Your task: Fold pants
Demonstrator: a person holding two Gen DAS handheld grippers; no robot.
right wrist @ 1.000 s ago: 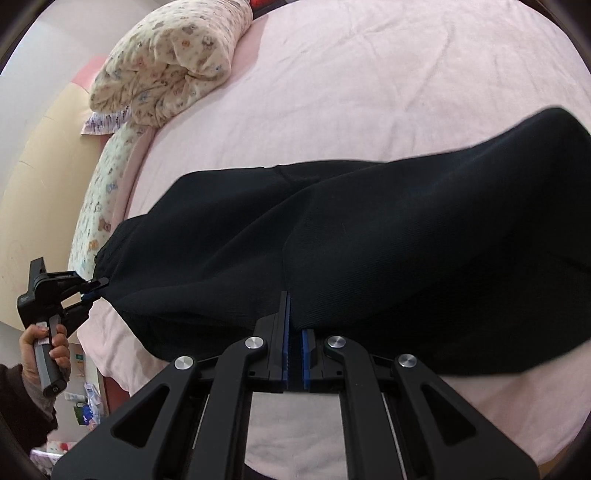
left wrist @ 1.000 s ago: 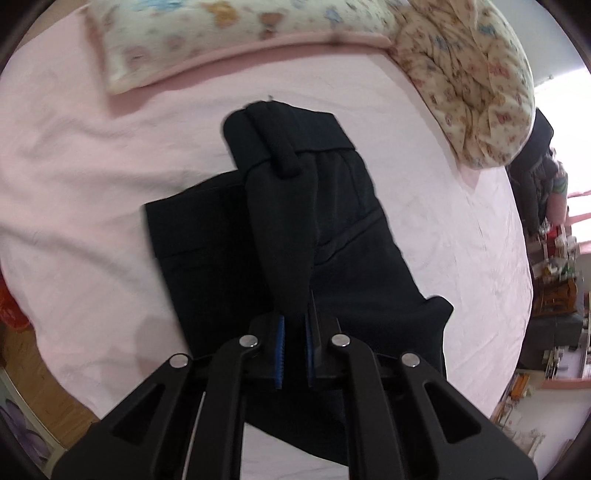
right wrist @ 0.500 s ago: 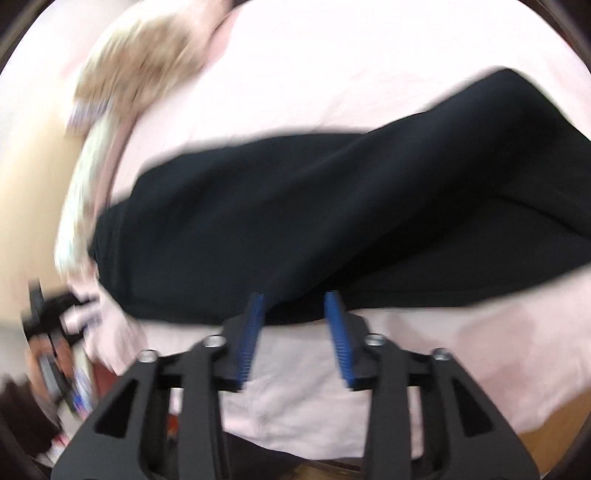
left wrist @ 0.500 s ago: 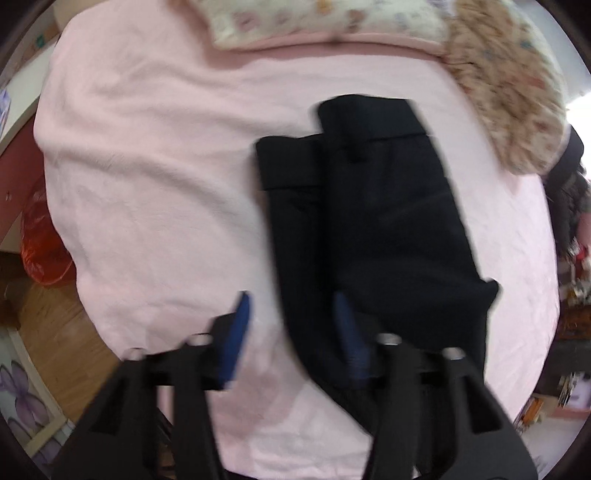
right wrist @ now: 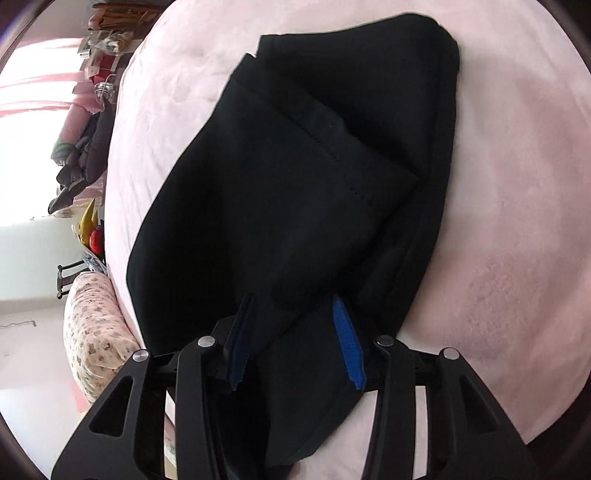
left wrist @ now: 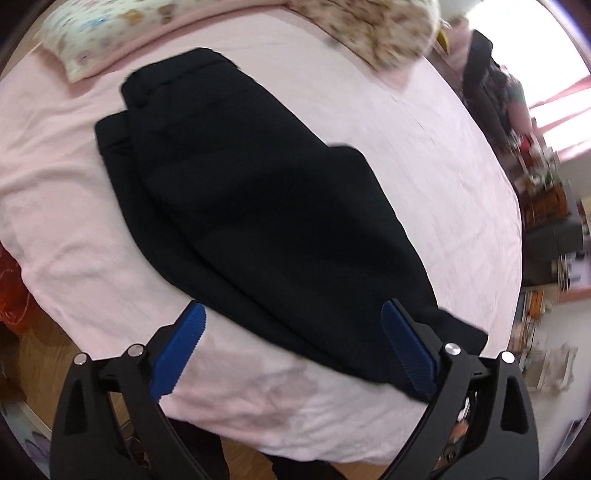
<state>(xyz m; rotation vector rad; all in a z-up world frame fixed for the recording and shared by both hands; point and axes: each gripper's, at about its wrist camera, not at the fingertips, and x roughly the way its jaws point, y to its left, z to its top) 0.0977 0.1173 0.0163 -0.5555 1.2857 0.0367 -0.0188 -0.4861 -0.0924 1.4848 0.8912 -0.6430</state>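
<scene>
Black pants (left wrist: 258,206) lie folded lengthwise on a pink bed (left wrist: 424,147), one leg stacked on the other, waistband at the far end near the pillow. My left gripper (left wrist: 291,314) is wide open above the near end of the pants, holding nothing. In the right wrist view the pants (right wrist: 295,166) fill the middle, with a stitched hem visible. My right gripper (right wrist: 293,299) is open, its blue pads (right wrist: 347,343) on either side of a fabric fold, not clamping it.
A floral pillow (left wrist: 110,29) and a floral quilt (left wrist: 369,33) lie at the head of the bed; the quilt also shows in the right wrist view (right wrist: 96,321). Wooden floor (left wrist: 33,332) lies off the bed's edge. Cluttered shelves (left wrist: 546,192) stand by the window.
Both grippers have opened and let go of the pants. The lifted leg now lies flat on the other leg. Both cameras have swung to new angles.
</scene>
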